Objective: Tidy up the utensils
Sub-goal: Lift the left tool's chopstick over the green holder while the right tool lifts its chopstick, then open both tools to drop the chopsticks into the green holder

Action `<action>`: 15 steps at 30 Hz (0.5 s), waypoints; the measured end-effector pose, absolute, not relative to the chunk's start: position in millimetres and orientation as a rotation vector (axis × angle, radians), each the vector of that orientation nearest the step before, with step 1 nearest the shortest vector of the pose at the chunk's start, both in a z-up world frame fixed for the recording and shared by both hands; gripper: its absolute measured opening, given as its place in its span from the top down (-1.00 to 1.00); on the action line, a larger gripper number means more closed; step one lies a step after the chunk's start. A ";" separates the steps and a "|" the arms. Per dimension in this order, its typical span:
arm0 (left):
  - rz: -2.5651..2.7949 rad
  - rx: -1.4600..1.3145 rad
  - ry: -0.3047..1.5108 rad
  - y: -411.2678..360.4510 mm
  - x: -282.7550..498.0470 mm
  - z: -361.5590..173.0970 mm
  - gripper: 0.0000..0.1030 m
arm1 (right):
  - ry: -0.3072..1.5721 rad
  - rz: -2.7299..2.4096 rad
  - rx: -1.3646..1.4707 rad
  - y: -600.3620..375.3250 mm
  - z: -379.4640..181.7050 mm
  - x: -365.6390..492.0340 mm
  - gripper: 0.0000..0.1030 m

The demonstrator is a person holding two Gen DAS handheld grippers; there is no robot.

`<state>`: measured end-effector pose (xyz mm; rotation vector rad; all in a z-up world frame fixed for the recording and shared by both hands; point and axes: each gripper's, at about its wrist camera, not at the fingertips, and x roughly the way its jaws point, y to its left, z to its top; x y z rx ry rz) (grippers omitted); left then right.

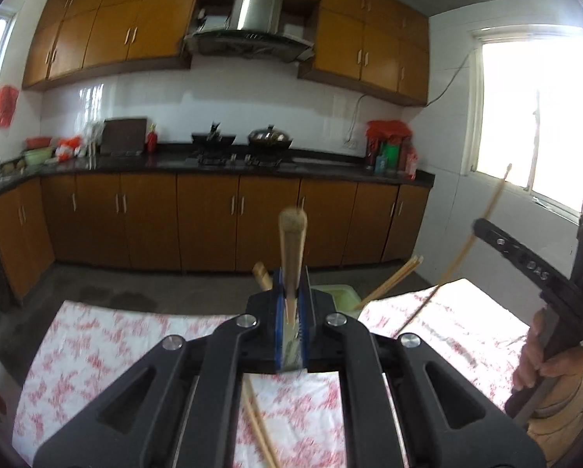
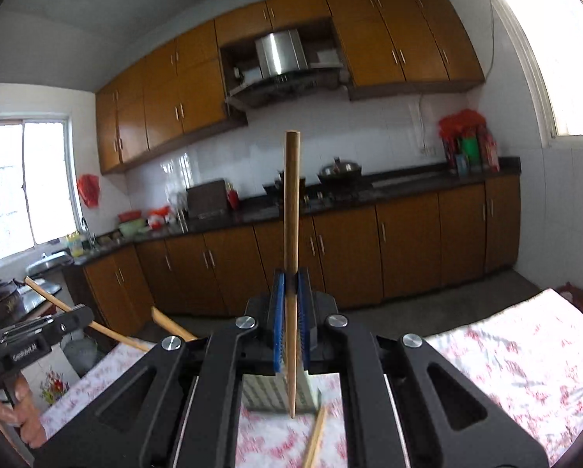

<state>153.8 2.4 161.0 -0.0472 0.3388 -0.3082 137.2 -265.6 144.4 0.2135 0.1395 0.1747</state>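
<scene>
My left gripper [image 1: 292, 296] is shut on a wooden chopstick [image 1: 291, 241] that points up and away, raised above the table. My right gripper [image 2: 291, 296] is shut on another wooden chopstick [image 2: 291, 234], held upright with its thin tip below the jaws. The right gripper also shows at the right of the left wrist view [image 1: 533, 269] with its chopstick [image 1: 467, 245]. The left gripper shows at the left of the right wrist view [image 2: 38, 335] with its chopstick [image 2: 81, 319]. A pale green holder [image 1: 338, 296] with chopsticks [image 1: 393, 280] stands behind the left gripper. Loose chopsticks [image 1: 258, 425] lie on the tablecloth.
The table has a white cloth with red flowers [image 1: 96, 351]. A grey ribbed holder [image 2: 268, 394] stands below the right gripper, with a loose chopstick [image 2: 315, 440] beside it. Kitchen cabinets [image 1: 213, 218] and a counter with a stove lie across the floor.
</scene>
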 end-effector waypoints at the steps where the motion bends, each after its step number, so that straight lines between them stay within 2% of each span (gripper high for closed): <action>1: -0.308 -0.046 0.329 0.1 155.2 164.5 0.85 | 0.120 0.171 0.212 -263.4 146.8 139.9 0.85; 8: -0.282 -0.025 0.281 -27.9 194.6 178.2 0.85 | 0.028 0.136 0.208 -246.8 145.1 168.8 0.85; 15: -0.277 -0.045 0.341 -40.2 236.2 151.3 0.85 | 0.139 0.116 0.225 -242.8 112.1 206.0 0.85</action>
